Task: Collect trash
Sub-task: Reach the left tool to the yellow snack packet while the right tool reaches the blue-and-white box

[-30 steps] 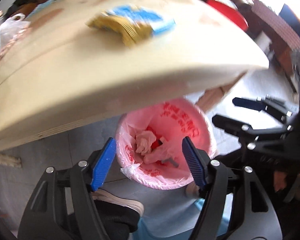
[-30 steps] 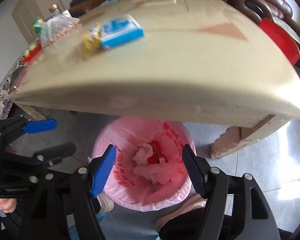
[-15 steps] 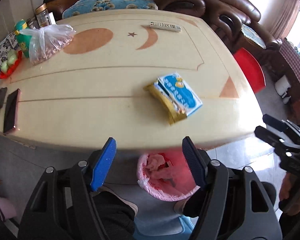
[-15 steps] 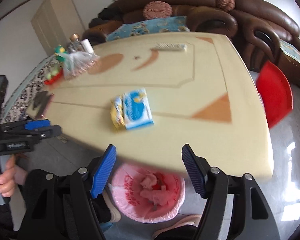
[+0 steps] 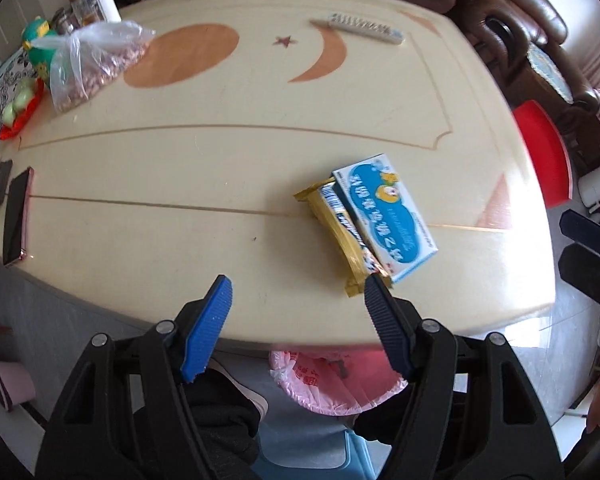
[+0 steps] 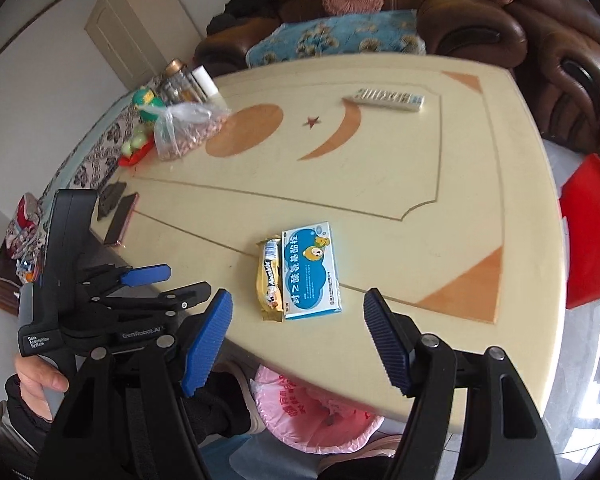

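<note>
A gold snack wrapper [image 5: 342,232] [image 6: 270,278] and a blue-and-white medicine box [image 5: 384,216] [image 6: 310,270] lie side by side on the cream table [image 5: 180,168] [image 6: 420,184] near its front edge. A bin with a pink liner [image 5: 336,380] [image 6: 312,416] holding trash stands on the floor under that edge. My left gripper [image 5: 300,320] is open and empty above the table edge, its right finger close to the wrapper. My right gripper [image 6: 298,334] is open and empty in front of both items.
On the table: a remote [image 6: 384,98], a clear bag of nuts [image 5: 96,64], jars [image 6: 180,80], a red fruit dish [image 5: 18,108] and a phone [image 5: 16,216]. A brown sofa [image 6: 540,40] stands behind. A red stool [image 6: 592,232] stands at the right.
Both grippers have risen from just above the bin to above the table edge. The table top, wrapper and box now lie in full view. Both stay open and empty.
</note>
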